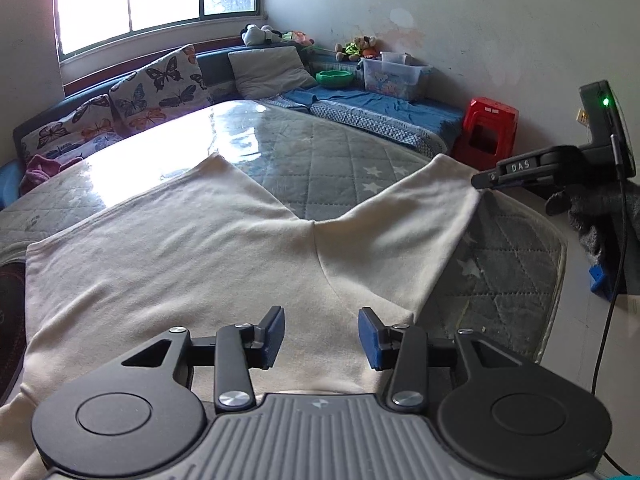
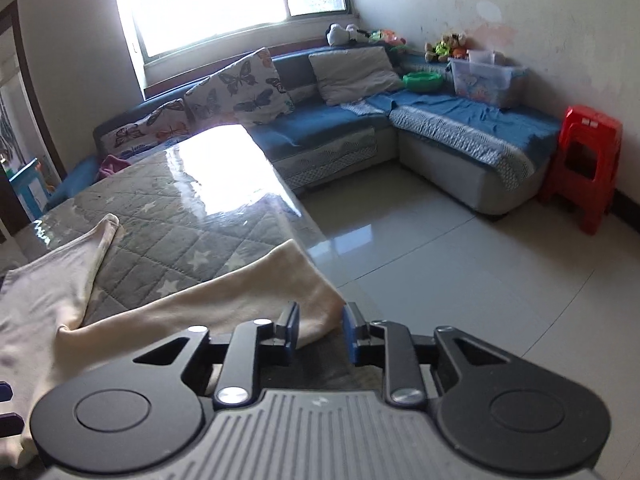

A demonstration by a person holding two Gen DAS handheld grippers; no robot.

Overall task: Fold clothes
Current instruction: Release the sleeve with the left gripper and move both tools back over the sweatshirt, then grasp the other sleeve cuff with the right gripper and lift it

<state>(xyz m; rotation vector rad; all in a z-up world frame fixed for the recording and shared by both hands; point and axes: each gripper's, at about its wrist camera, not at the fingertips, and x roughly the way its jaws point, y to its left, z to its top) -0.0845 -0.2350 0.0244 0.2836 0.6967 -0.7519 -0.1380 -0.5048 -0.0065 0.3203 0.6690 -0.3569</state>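
A cream garment [image 1: 200, 248] lies spread on the table [image 1: 320, 148], which has a grey quilted star cover under clear plastic. Two long parts of the garment fan out away from me in a V. My left gripper [image 1: 322, 334] hovers over the near middle of the cloth, its blue pads [image 1: 276, 334] apart and nothing pinched. My right gripper [image 2: 320, 330] is at the end of the right-hand part [image 2: 248, 292], at the table's right edge. Its jaws stand apart with the cloth's corner lying between the pads, not squeezed. In the left wrist view the right gripper [image 1: 480, 181] shows from the side, held by a grey-gloved hand [image 1: 592, 208].
A blue corner sofa [image 2: 328, 132] with butterfly cushions [image 2: 240, 88] runs behind the table under the window. A red stool [image 2: 584, 164] and a plastic box [image 2: 484, 76] stand at the right wall. Tiled floor [image 2: 440, 248] lies beyond the table's right edge. A black cable [image 1: 612, 280] hangs at the right.
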